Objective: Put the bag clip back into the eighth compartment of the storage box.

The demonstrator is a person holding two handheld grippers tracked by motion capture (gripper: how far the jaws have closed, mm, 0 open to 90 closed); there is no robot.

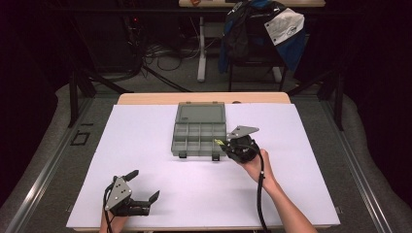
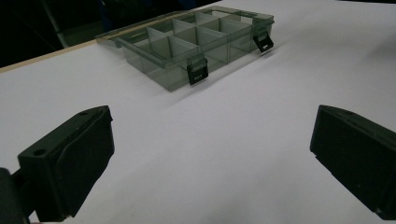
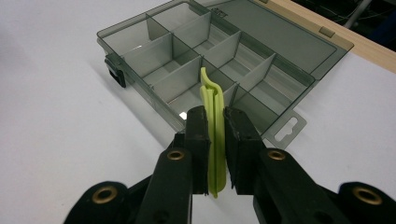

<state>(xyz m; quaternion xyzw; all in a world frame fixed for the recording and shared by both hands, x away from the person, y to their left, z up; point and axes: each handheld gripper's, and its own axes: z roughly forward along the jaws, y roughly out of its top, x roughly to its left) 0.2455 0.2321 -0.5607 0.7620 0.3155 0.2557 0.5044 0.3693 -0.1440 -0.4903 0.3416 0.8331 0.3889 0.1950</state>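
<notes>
A smoky grey compartment box [image 1: 199,138] lies open on the white table, its lid folded flat behind it. My right gripper [image 1: 224,144] hovers at the box's near right corner, shut on a thin yellow-green plastic strip [image 3: 213,135]. That strip stands on edge between the pads, and its curved tip reaches out over the near compartments of the box [image 3: 219,51]. My left gripper [image 1: 144,185] rests near the table's front left edge, jaws wide open with nothing between them. In its own view the box [image 2: 196,42] lies well ahead, with its two black latches facing me.
The white sheet [image 1: 145,145] covers most of the tabletop; a wooden edge [image 1: 145,98] shows at the far side. Beyond the table stand a chair draped with a blue and white jacket [image 1: 272,29], a table leg and cables on the floor.
</notes>
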